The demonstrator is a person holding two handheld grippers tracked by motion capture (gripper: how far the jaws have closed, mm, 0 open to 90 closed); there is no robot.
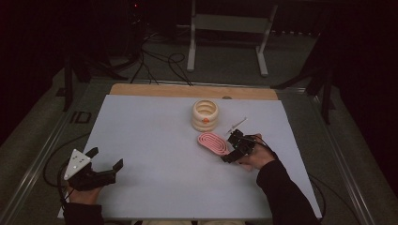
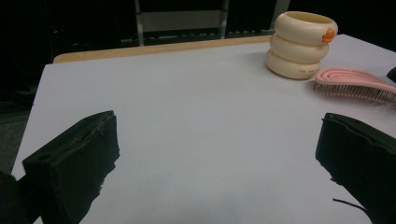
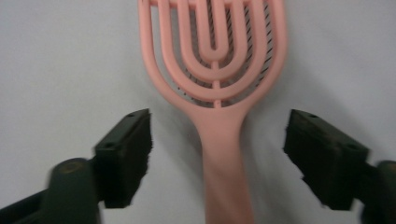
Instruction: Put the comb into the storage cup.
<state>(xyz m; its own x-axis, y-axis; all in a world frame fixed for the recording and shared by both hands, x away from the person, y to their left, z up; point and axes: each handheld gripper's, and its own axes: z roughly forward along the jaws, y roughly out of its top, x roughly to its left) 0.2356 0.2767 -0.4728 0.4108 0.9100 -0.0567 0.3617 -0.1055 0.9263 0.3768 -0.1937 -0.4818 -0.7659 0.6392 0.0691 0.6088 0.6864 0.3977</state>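
A pink hairbrush (image 1: 213, 142) (image 2: 355, 84) lies flat on the white table top (image 1: 155, 140), right of centre, bristles down. My right gripper (image 1: 229, 147) hangs over its handle end. In the right gripper view the handle (image 3: 224, 168) runs up between the two black jaws of that gripper (image 3: 217, 121), which stand apart on either side without touching it. My left gripper (image 1: 107, 157) (image 2: 218, 126) rests near the front left of the table, open and with nothing between its jaws.
A cream holder of stacked rings (image 1: 205, 115) (image 2: 301, 44) with an orange spot stands just behind the brush. A small pale thin object (image 1: 236, 125) lies to its right. A wooden strip (image 1: 187, 90) edges the table's back; a metal stand (image 1: 225, 28) is beyond.
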